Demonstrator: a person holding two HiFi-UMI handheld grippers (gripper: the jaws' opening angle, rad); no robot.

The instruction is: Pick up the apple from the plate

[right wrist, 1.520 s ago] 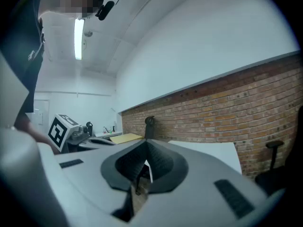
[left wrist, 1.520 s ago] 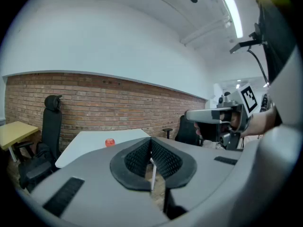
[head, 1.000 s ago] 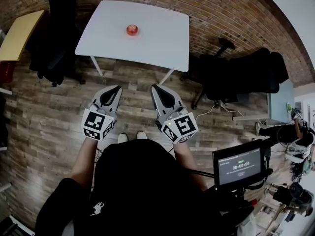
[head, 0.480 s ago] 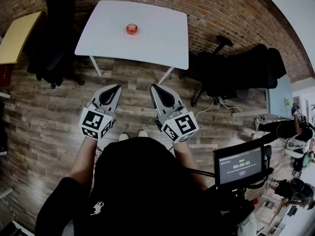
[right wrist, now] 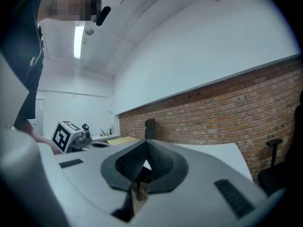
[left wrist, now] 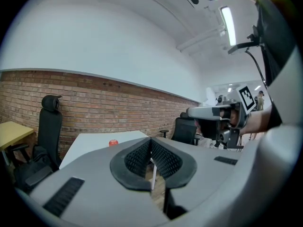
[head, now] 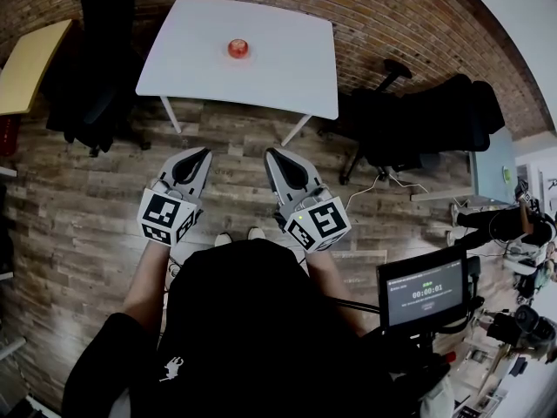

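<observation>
Nothing is done yet: the apple [head: 238, 48] sits toward the far side of the white surface [head: 287, 68] (its plate is too small to make out), well apart from both grippers. The left gripper [head: 206, 153] and right gripper [head: 271, 152] hang over the wood floor [head: 78, 198], fingers clenched on nothing. Approach and grasp remain. Since a second ago the surface has drifted slightly in the head view; the grippers keep their pose.

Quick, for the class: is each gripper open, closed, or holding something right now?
Left gripper: closed, holding nothing.
Right gripper: closed, holding nothing.
</observation>
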